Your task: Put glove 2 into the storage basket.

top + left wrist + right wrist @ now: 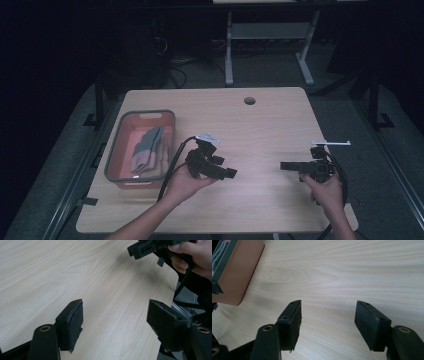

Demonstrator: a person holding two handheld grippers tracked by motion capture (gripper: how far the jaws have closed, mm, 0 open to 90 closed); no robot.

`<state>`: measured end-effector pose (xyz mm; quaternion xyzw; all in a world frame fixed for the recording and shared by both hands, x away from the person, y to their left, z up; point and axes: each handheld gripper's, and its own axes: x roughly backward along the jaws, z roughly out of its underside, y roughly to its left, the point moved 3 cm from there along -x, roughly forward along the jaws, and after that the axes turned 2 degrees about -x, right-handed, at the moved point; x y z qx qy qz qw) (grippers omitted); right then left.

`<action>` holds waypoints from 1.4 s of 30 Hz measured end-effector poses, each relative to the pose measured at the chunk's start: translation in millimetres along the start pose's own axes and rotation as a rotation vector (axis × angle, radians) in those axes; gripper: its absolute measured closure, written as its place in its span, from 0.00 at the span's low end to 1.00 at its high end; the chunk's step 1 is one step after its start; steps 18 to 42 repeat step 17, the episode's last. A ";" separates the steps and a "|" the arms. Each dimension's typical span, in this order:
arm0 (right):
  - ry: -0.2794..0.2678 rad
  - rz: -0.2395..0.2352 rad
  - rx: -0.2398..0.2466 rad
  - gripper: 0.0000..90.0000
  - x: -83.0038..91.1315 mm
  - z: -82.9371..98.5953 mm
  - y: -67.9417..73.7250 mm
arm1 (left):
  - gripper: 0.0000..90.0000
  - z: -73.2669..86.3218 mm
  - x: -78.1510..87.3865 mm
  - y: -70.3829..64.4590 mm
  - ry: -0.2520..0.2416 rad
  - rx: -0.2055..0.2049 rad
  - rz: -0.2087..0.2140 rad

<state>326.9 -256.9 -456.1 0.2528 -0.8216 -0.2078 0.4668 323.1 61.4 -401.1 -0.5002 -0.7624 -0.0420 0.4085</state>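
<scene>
Your left gripper (227,173): jaws apart, empty, over the table (260,120) | your right gripper (285,165): jaws apart, empty | cloth (147,147): lying in the bin (116,150), left of both.

We see a grey folded cloth (148,149) lying lengthwise inside the pink, grey-rimmed bin (115,145) at our table's left edge.
</scene>
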 end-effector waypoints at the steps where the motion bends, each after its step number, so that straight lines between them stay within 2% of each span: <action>1: 0.001 0.000 -0.005 0.42 0.6 1.3 -1.1 | 0.32 1.0 -1.3 0.0 0.000 0.001 0.003; 10: 0.006 -0.002 -0.016 0.41 2.7 12.0 -7.5 | 0.32 7.8 -4.6 -0.2 0.011 0.001 -0.001; 17: -0.005 -0.002 -0.001 0.40 6.8 19.0 -11.0 | 0.32 11.1 -3.7 0.4 0.005 0.001 -0.005; 42: -0.005 -0.002 -0.001 0.40 6.8 19.0 -11.0 | 0.32 11.1 -3.7 0.4 0.005 0.001 -0.005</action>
